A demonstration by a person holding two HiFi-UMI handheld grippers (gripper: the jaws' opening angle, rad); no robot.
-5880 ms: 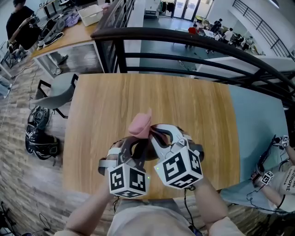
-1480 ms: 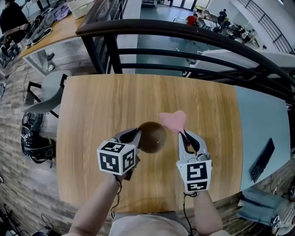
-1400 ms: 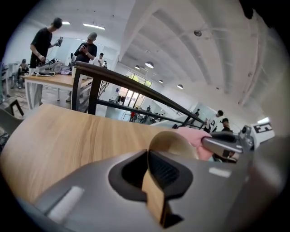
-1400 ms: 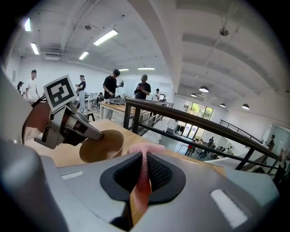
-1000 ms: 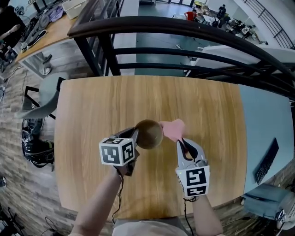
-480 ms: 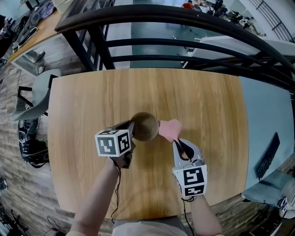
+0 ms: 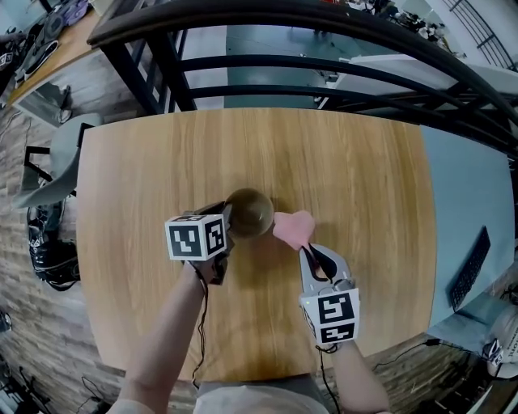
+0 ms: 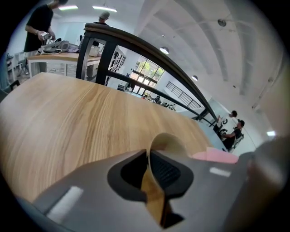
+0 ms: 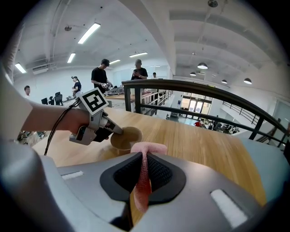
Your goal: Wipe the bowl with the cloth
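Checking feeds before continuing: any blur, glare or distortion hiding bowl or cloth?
Head view: sharp, railing bowed, bowl and cloth clear. Left gripper view: heavy fisheye, bowl rim soft. Right gripper view: fisheye, bright ceiling lights, no glare on bowl.

- Left gripper (image 7: 226,218) tilts downward on an extended forearm; its jaws have just been opening slightly, with the bowl (image 7: 252,212) rim between them, apparently gripped.
- Right gripper (image 7: 308,249) pinches the cloth (image 7: 293,228).

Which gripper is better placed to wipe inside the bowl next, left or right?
Right, probably: the right gripper pinches the pink cloth just beside the bowl. The left gripper has the rim between its jaws, which have just been opening.
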